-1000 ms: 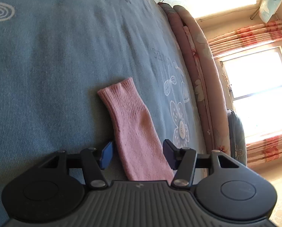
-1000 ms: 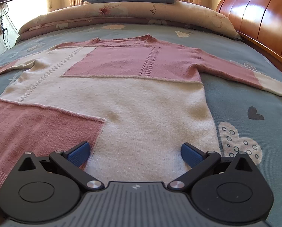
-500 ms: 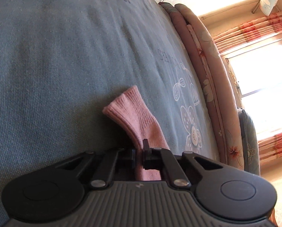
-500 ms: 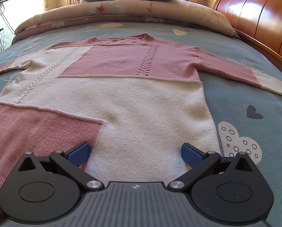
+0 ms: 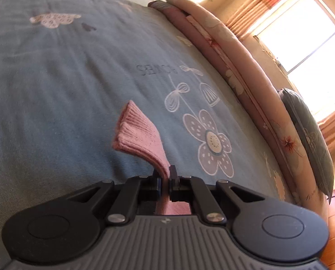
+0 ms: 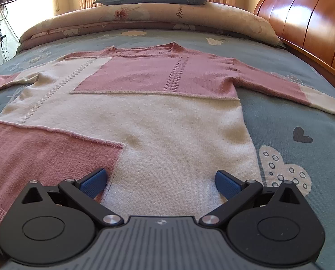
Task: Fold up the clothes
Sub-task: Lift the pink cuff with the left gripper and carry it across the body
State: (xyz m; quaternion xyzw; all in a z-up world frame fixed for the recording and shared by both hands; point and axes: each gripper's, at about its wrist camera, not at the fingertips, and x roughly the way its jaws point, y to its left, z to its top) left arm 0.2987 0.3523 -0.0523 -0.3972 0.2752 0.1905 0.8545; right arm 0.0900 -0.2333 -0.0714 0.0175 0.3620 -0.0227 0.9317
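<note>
Since a second ago the left gripper [image 5: 165, 177] has clamped and lifted the pink cuff [image 5: 138, 135] of the soft, limp sweater [image 6: 145, 117] spread mid-bed, best gripped at edges; right gripper [image 6: 160, 182] gapes empty above the hem

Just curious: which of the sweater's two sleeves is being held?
The knitted sweater's all-pink-cuffed sleeve, pinched by the left gripper; the cream-cuffed sleeve lies untouched.

Black hand-held gripper [image 6: 160, 182], blue pads [image 6: 93, 182], silver screws.
</note>
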